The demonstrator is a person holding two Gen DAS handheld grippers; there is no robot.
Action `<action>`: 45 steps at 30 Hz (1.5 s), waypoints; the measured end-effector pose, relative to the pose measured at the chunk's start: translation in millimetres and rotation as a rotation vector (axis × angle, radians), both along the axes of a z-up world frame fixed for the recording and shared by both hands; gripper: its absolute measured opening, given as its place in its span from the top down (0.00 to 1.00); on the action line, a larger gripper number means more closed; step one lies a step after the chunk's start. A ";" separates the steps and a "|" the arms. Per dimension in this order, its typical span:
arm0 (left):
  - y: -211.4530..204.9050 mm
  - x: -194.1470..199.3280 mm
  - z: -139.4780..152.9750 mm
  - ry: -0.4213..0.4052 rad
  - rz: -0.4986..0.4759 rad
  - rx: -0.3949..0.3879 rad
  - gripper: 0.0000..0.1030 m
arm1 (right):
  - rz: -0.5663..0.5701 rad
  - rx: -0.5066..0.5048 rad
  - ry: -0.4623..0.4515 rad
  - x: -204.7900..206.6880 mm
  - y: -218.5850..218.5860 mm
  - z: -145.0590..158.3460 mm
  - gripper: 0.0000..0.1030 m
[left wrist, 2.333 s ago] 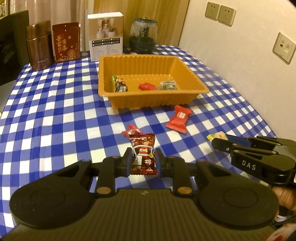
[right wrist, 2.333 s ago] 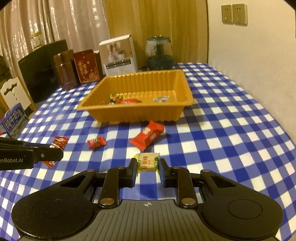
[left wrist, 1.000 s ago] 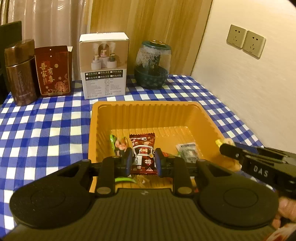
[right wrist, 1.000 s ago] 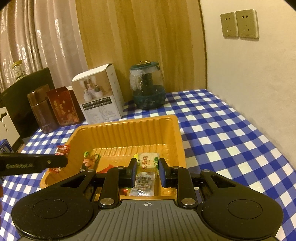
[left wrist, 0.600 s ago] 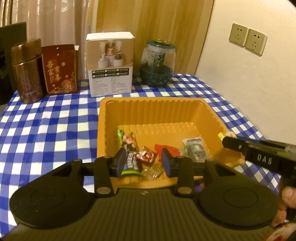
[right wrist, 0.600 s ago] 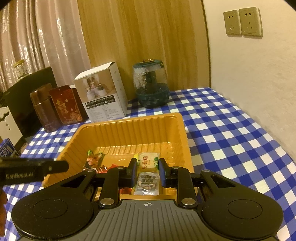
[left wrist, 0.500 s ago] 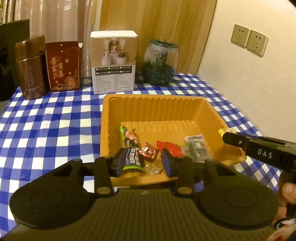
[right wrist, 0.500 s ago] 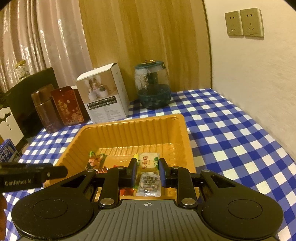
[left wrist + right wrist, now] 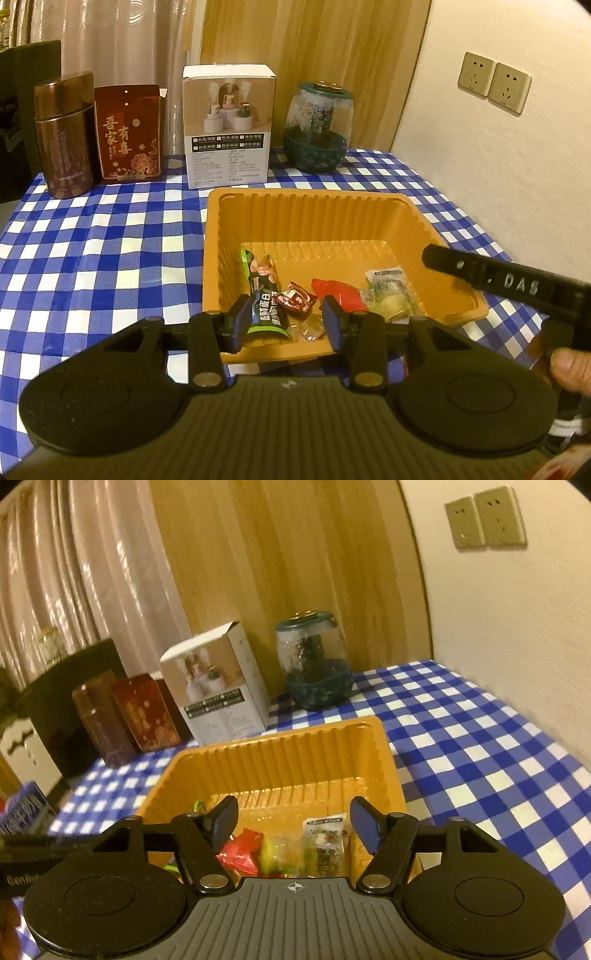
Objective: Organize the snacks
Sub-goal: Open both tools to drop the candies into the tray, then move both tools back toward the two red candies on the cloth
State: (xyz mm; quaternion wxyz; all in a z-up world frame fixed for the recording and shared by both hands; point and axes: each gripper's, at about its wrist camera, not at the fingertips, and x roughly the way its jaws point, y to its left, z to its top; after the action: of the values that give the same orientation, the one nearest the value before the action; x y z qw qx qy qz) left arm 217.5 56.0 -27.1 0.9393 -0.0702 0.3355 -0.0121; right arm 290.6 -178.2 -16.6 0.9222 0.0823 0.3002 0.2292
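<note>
Snacks lie loose on the floor of the orange tray, below and just ahead of both grippers. Left gripper: jaws part-way apart, nothing pinched; past the gap sit a black-and-green packet and a small red-and-white candy. Right gripper: jaws opening, spread wide, nothing between the pads; beneath the gap lie a red wrapper, a yellow-green sweet and a clear packet. Beyond the tray's far rim: white box, glass jar.
</note>
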 end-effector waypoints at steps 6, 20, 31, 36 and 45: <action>-1.7 -8.0 -2.3 0.003 -0.001 0.006 0.63 | -0.042 0.008 0.004 -0.5 -13.8 3.5 0.36; -2.4 -30.7 8.2 -0.003 0.012 0.006 0.61 | -0.102 0.016 0.014 -25.3 -33.3 7.3 0.36; 0.1 -61.6 7.5 0.015 0.035 -0.011 0.60 | -0.133 -0.002 0.028 -60.7 -43.1 14.8 0.35; -0.8 -77.7 2.8 0.032 0.036 -0.004 0.58 | -0.142 -0.006 0.047 -73.5 -42.4 17.9 0.35; -3.5 -102.9 -10.8 0.088 0.027 0.000 0.53 | -0.122 -0.047 0.101 -103.9 -34.8 11.2 0.35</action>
State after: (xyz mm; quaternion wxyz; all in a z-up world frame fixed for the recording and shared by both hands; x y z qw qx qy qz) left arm 114.6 52.5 -37.9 0.9237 -0.0754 0.3757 0.0034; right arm 186.7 -213.0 -5.5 0.9198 0.0906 0.3462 0.1611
